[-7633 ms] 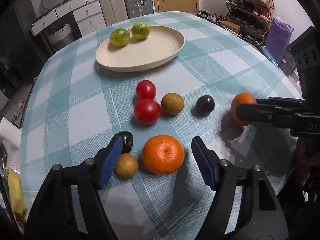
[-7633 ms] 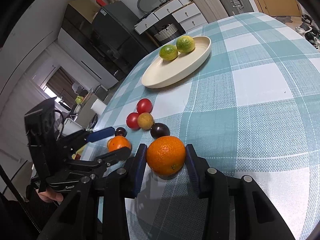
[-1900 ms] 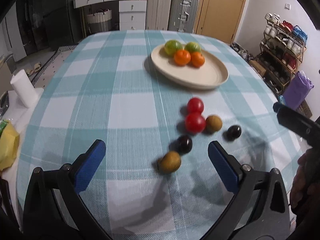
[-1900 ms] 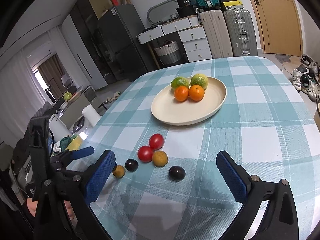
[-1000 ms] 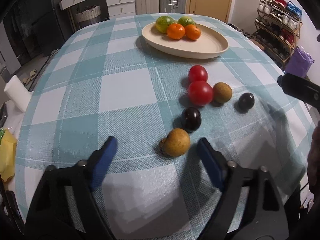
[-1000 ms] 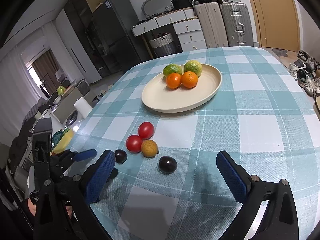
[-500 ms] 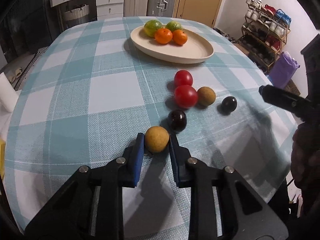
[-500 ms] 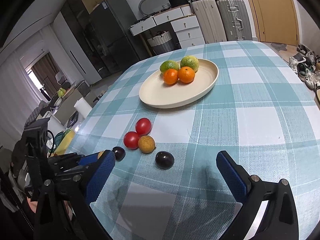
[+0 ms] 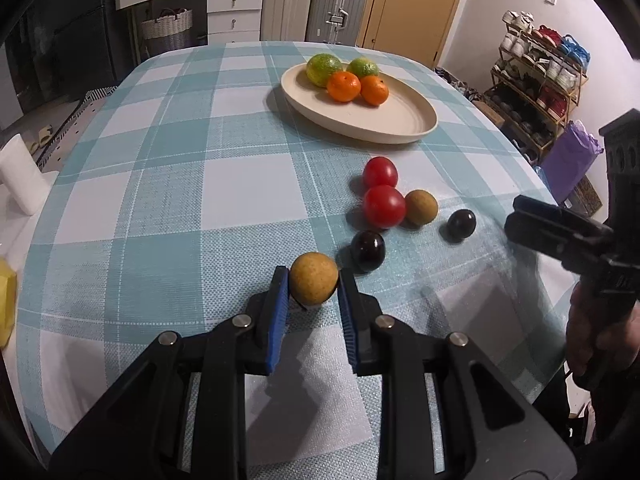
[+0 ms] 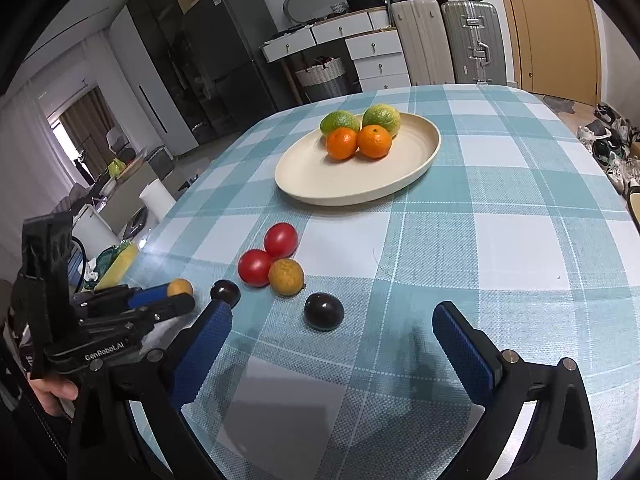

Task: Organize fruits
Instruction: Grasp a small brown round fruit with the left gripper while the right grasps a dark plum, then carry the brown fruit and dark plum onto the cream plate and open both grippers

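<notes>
My left gripper [image 9: 312,285] is shut on a tan round fruit [image 9: 313,284], held just above the checked tablecloth; it also shows in the right wrist view [image 10: 179,287]. On the cloth lie two red tomatoes [image 9: 383,205], a second tan fruit [image 9: 421,207] and two dark plums [image 9: 367,250] [image 9: 461,225]. The cream plate [image 9: 400,124] at the far side holds two green citrus [image 9: 324,69] and two oranges [image 9: 343,86]. My right gripper [image 10: 332,332] is open and empty, with the nearer plum [image 10: 323,311] just ahead of its jaws.
The table edge curves away on the left and right. A white paper roll [image 9: 18,184] stands off the left edge. A shoe rack [image 9: 536,76] and a purple bag [image 9: 572,160] stand to the right. Suitcases [image 9: 316,4] and drawers stand behind the table.
My left gripper has lifted slightly and drawn back with the tan fruit in it. My right gripper has stayed open and edged closer to the nearer plum.
</notes>
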Demonstrator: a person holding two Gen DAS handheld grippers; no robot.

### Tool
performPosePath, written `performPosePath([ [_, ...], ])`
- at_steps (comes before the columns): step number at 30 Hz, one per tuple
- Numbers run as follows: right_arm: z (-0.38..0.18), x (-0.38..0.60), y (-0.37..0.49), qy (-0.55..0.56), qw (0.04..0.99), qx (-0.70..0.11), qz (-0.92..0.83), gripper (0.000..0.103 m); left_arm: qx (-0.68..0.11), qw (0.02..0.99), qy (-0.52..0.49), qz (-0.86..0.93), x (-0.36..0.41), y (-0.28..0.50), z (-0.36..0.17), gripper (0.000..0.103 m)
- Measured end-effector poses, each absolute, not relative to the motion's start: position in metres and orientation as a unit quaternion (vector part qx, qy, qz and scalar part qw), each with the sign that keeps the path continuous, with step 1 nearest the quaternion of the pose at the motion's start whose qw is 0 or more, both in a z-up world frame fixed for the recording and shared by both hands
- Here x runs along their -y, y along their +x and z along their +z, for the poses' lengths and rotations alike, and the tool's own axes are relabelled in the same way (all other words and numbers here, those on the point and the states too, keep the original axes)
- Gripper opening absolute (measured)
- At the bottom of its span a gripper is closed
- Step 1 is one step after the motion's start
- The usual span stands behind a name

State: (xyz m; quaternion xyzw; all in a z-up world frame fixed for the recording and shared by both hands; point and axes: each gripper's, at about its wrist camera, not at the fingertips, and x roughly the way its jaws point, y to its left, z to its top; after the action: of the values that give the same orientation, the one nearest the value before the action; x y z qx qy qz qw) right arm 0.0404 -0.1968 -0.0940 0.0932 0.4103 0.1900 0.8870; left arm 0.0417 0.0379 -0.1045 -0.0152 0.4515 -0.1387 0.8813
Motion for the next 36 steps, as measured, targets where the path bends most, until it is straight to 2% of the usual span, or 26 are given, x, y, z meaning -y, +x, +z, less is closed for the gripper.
performPosePath([
  [10,-0.102,0.190,0.046,0.078,0.884,-0.420,0.189,0.102,-0.456,0.879,-0.023,-0.139,-0.039,0.041,-0.104,0.022],
  [11,-0.103,0.189,0.047,0.076,0.884,-0.420,0.191,0.099,-0.457,0.879,-0.023,-0.138,-0.039,0.041,-0.104,0.022],
  [14,-0.106,0.186,0.052,0.071,0.879,-0.430,0.195,0.083,-0.458,0.878,-0.025,-0.136,-0.041,0.041,-0.105,0.022],
  [20,-0.107,0.179,0.055,0.056,0.875,-0.439,0.196,0.076,-0.462,0.876,-0.029,-0.134,-0.047,0.041,-0.107,0.022],
  [26,-0.110,0.171,0.058,0.040,0.868,-0.453,0.199,0.057,-0.463,0.876,-0.037,-0.132,-0.053,0.042,-0.109,0.022],
  [31,-0.113,0.166,0.061,0.032,0.865,-0.462,0.196,0.049,-0.461,0.877,-0.041,-0.130,-0.057,0.043,-0.108,0.022],
  [33,-0.114,0.165,0.061,0.031,0.863,-0.464,0.198,0.036,-0.460,0.877,-0.044,-0.130,-0.058,0.042,-0.107,0.022],
  [36,-0.114,0.164,0.062,0.017,0.866,-0.463,0.189,0.027,-0.458,0.878,-0.046,-0.130,-0.060,0.043,-0.105,0.022],
])
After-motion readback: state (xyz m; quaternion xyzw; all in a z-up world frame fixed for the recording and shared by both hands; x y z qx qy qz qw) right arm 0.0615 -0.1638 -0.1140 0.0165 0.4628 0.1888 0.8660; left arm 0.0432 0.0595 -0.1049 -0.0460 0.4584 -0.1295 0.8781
